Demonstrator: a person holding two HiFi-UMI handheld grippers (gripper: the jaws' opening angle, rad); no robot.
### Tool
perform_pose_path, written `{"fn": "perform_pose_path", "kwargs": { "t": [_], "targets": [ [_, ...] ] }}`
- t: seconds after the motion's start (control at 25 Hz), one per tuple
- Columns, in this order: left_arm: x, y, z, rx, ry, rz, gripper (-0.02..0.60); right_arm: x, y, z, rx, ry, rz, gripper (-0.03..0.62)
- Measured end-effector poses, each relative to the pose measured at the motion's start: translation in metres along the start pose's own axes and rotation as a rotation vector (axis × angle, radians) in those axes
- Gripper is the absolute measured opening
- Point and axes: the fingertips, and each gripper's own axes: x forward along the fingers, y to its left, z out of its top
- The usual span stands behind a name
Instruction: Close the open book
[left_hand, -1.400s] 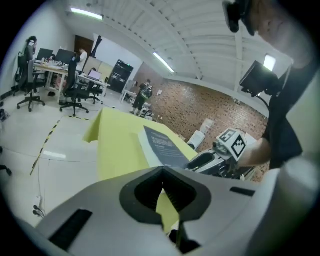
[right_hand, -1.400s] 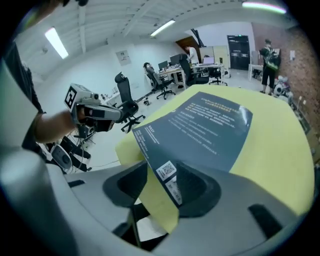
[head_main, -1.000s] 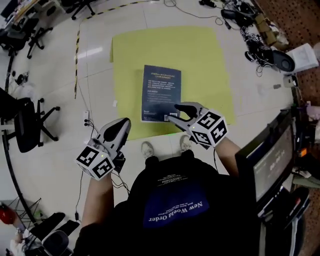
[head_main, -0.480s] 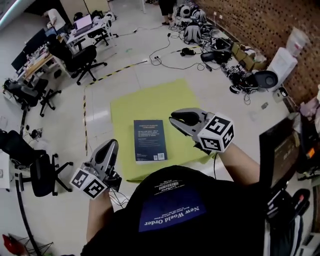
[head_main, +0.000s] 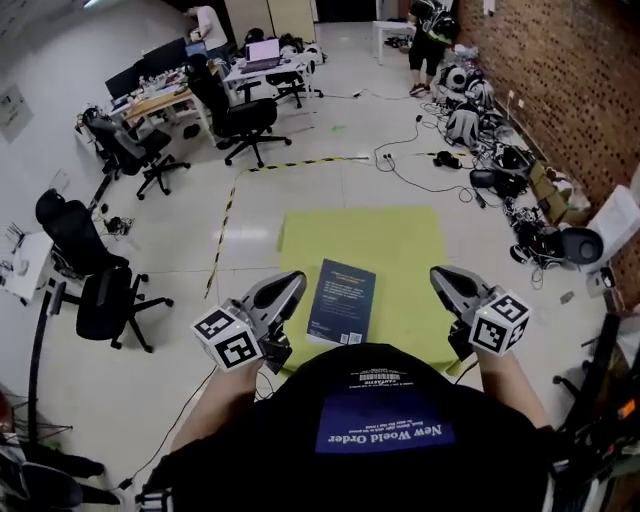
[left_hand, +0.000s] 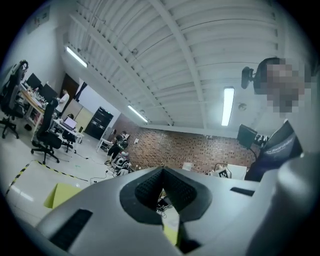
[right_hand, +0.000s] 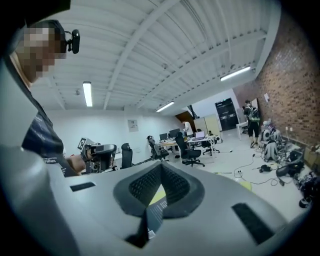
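Note:
A dark blue book (head_main: 343, 301) lies closed, back cover up, on a yellow mat (head_main: 400, 240) on the floor. The person stands at the mat's near edge with both grippers held up off the floor. My left gripper (head_main: 293, 281) hangs left of the book, jaws shut and empty; in the left gripper view its tips (left_hand: 162, 170) meet. My right gripper (head_main: 440, 273) hangs right of the book, also shut on nothing. In the right gripper view the jaws (right_hand: 161, 166) are together, and a strip of the book (right_hand: 156, 212) shows below them.
Black office chairs (head_main: 100, 290) stand on the white floor to the left. Desks with laptops (head_main: 240, 60) are at the back. Cables, bags and gear (head_main: 520, 190) line the brick wall on the right. A yellow-black tape line (head_main: 225, 215) runs left of the mat.
Both grippers have risen away from the floor. The right gripper has left the book's near corner, moved right and shut its jaws. The head view now looks farther across the room.

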Motion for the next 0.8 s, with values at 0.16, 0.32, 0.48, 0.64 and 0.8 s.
{"fn": "perform_pose_path", "kwargs": {
  "t": [0.16,0.32,0.48,0.64,0.8],
  "targets": [
    [-0.001,0.003,0.001,-0.001,-0.005,0.023,0.003,0.002,-0.004,0.000,-0.022,0.007,0.007,-0.015],
    [0.000,0.004,0.004,0.006,-0.010,0.023,0.003,0.011,0.000,0.005,-0.053,0.018,0.033,-0.015],
    [-0.001,0.002,0.006,-0.003,-0.013,0.028,0.003,0.012,0.006,0.007,-0.080,0.030,0.050,-0.015],
    [-0.006,0.003,0.007,-0.004,-0.009,0.031,0.003,0.010,0.007,0.007,-0.076,0.031,0.040,-0.015],
    [-0.009,0.009,0.001,0.009,-0.005,0.029,0.003,0.009,0.005,0.004,-0.074,0.031,0.036,-0.015]
  ]
}}
